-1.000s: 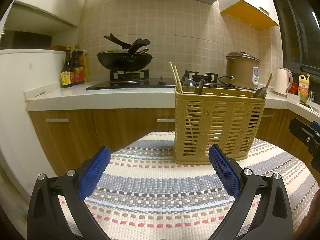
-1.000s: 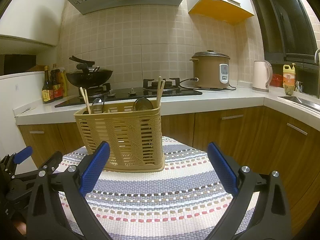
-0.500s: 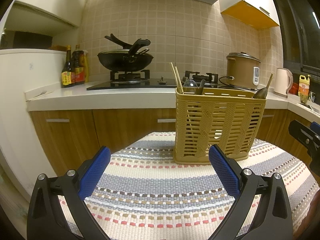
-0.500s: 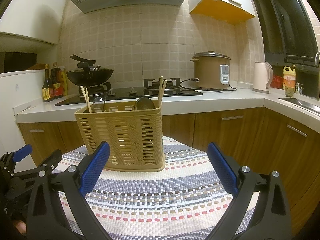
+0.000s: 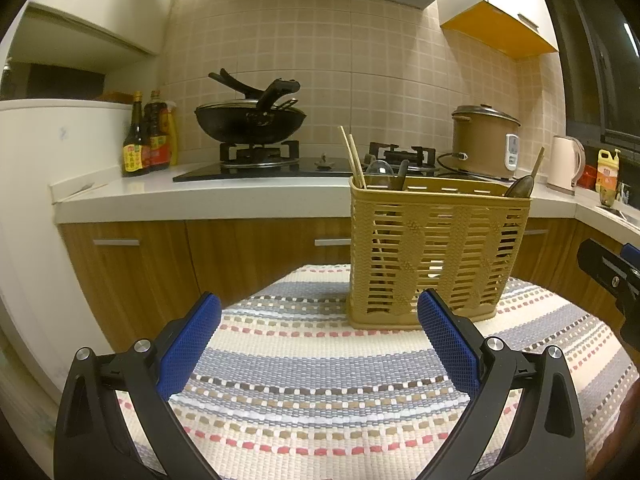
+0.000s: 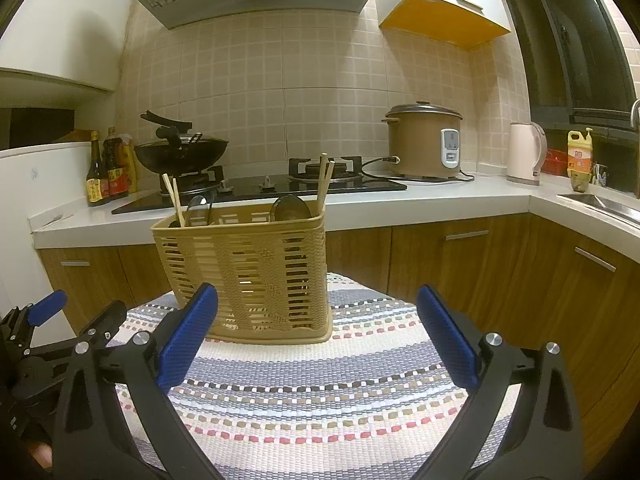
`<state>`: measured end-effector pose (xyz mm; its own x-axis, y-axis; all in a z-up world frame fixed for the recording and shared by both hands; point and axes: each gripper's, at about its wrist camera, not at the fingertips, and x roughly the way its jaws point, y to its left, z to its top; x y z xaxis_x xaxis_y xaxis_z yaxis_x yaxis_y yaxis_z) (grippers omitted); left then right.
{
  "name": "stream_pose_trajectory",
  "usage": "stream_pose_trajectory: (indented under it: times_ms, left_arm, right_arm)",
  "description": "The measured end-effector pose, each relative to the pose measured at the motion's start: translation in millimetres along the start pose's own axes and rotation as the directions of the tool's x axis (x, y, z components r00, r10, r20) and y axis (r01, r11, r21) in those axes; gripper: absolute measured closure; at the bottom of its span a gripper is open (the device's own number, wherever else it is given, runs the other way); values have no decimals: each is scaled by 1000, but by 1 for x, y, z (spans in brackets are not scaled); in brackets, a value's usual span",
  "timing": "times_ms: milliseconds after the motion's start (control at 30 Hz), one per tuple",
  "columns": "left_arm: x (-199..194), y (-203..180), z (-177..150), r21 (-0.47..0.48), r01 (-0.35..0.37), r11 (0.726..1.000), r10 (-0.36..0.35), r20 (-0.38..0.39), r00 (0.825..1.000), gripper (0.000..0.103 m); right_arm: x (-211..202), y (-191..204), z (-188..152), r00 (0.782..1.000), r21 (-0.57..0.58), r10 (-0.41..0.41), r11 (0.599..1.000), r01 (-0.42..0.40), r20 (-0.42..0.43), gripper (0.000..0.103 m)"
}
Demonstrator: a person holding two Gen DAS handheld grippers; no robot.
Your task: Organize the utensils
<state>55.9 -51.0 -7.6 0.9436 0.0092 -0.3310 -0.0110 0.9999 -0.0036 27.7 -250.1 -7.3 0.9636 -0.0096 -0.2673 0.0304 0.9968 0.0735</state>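
A tan slatted utensil basket (image 5: 438,252) (image 6: 248,268) stands upright on a striped woven cloth (image 5: 320,376) (image 6: 320,392). Out of it stick two pairs of wooden chopsticks (image 5: 352,160) (image 6: 325,178), a clear ladle (image 5: 378,170) and a dark spoon (image 5: 520,188). My left gripper (image 5: 318,344) is open above the cloth, short of the basket, with nothing between its blue pads. My right gripper (image 6: 318,342) is also open and empty, with the basket ahead on its left. The left gripper shows at the left edge of the right wrist view.
Behind the table runs a white kitchen counter (image 5: 200,196) with wooden cabinets below. On it are a black wok (image 5: 248,124) on a gas hob, sauce bottles (image 5: 146,136), a brown rice cooker (image 6: 424,140) and a pale kettle (image 6: 524,154). A sink (image 6: 600,202) lies at the far right.
Both views have drifted slightly, so the basket sits a little differently in frame. Both grippers stay open and empty.
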Motion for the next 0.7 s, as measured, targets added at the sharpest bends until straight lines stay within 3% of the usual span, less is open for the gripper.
stream_pose_trajectory:
  times_ms: [700]
  left_arm:
    - [-1, 6, 4, -5, -17, 1000, 17, 17, 1000, 8]
  right_arm:
    - [-2, 5, -1, 1000, -18, 6, 1000, -6, -4, 8]
